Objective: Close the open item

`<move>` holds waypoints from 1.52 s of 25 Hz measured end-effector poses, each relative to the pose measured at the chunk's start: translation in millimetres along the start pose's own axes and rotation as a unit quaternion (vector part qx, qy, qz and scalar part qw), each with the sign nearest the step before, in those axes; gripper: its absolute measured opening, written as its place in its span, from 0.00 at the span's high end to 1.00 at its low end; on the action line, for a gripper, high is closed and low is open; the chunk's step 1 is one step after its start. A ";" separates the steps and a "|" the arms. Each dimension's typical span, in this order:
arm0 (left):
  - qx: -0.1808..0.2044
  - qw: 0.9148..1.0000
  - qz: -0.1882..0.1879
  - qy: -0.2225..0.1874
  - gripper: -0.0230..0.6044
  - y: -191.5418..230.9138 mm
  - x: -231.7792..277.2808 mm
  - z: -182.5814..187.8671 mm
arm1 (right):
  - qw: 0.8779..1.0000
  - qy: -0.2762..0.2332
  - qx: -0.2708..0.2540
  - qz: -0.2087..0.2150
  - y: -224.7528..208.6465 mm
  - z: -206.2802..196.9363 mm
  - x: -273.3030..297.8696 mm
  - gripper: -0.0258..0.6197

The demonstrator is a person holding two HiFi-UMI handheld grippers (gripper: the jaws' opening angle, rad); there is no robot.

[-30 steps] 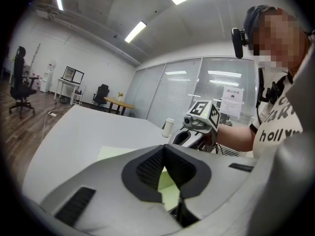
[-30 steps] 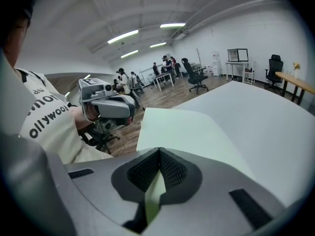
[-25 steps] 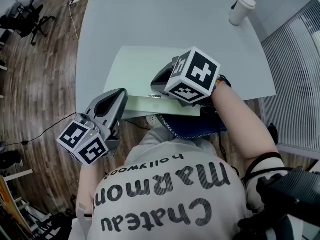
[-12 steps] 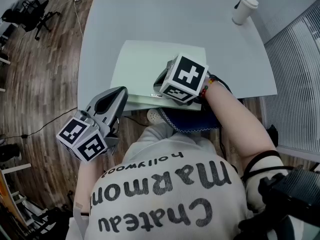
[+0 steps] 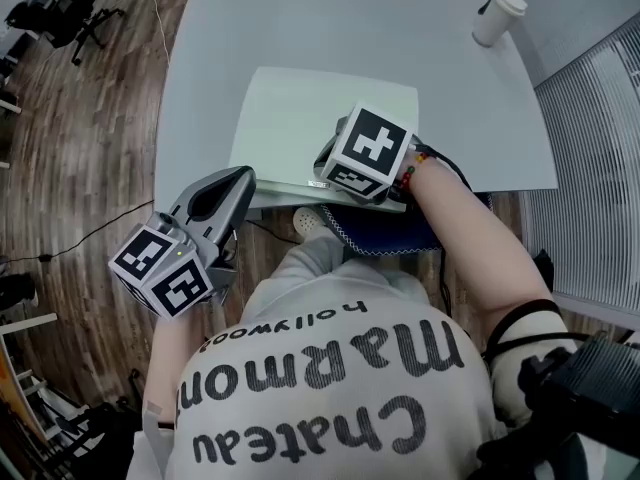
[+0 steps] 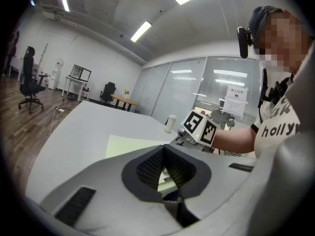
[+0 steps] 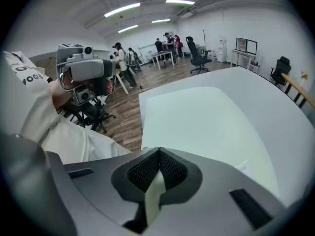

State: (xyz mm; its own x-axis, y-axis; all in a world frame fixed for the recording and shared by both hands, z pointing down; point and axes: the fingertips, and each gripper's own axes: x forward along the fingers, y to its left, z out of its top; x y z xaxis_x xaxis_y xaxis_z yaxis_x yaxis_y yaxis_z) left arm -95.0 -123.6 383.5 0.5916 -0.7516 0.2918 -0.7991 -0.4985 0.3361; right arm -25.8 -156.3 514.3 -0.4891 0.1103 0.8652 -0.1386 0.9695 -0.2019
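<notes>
The pale grey bench fills the upper part of the head view, with wood floor to its left. The person in a white printed shirt stands at its near edge. On the bench, close to that edge, lies the task's thing, a pale green flat item like a folder or cover. It rests flat, with its near edge almost flush with the bench's edge and a small label on that edge. The right claw sits at the item's near right corner. Its jaws are pressed onto a thin pale green strip of the item, which stands on edge between the ribbed pads. The left claw hangs off the bench, just in front of its near edge and left of the item, touching neither. Its jaws are pressed together at the tips with nothing held between them. A white paper cup with a lid stands upright at the bench's far right, well apart from the item.
</notes>
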 end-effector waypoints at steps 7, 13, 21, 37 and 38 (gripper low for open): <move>0.002 1.000 0.004 0.000 0.97 0.0 1.4 -5.5 | 0.999 0.028 -0.017 -0.010 -3.3 -9.8 12.8 0.96; -0.001 1.000 0.011 -0.003 0.97 6.4 -4.7 -7.8 | 0.997 0.072 -0.021 -0.009 -4.0 -13.7 20.7 0.96; -0.004 1.000 0.014 -0.003 0.97 6.2 -22.0 -16.9 | 0.986 0.160 -0.031 -0.031 19.3 -12.8 34.1 0.96; -0.021 0.999 0.017 -0.031 0.97 5.5 -38.5 -12.0 | 0.971 0.215 -0.090 -0.046 22.4 -14.5 45.8 0.96; -0.022 0.999 0.021 -0.031 0.97 9.2 -42.8 -12.9 | 0.971 0.215 -0.089 -0.047 22.4 -13.4 47.4 0.96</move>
State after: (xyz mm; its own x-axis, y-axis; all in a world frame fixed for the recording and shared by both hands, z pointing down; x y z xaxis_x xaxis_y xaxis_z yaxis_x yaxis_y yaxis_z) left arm -126.3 -90.5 385.7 0.5485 -0.7978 0.2502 -0.8169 -0.4476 0.3636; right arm -40.5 -126.4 556.9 -0.0707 0.0640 0.9954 0.0044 0.9980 -0.0638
